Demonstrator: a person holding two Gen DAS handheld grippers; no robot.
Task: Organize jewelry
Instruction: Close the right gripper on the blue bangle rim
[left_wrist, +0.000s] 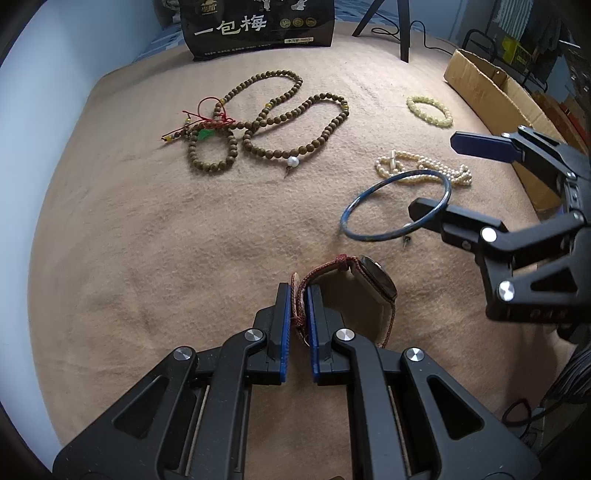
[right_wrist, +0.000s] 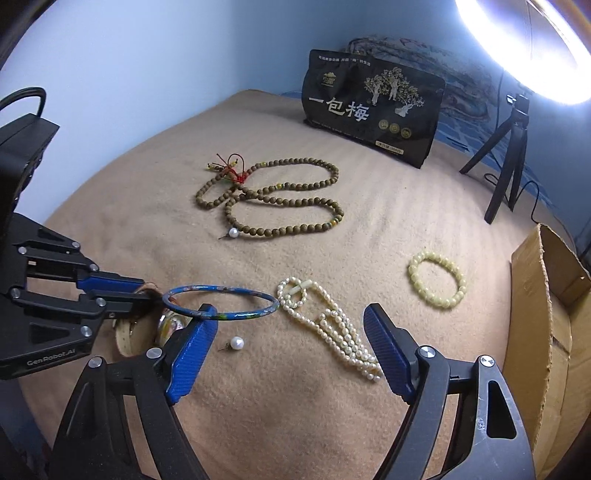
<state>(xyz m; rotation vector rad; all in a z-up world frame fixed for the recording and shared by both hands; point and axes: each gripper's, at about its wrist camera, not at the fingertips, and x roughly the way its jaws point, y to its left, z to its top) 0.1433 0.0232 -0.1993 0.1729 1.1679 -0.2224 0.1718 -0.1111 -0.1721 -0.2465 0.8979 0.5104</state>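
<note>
My left gripper is shut on the red woven strap of a watch, which stands on edge on the tan blanket. My right gripper is open. Its left finger has its tip poked into a blue bangle, whose near rim lies across that finger. A loose pearl earring and a cream pearl strand lie on the blanket under the open jaws. Farther back lie a yellow bead bracelet and a long brown bead necklace with a red cord.
A black snack bag stands at the blanket's far edge. An open cardboard box borders the right side. A small tripod with a cable stands at the back right under a bright ring light. A pale wall closes the left.
</note>
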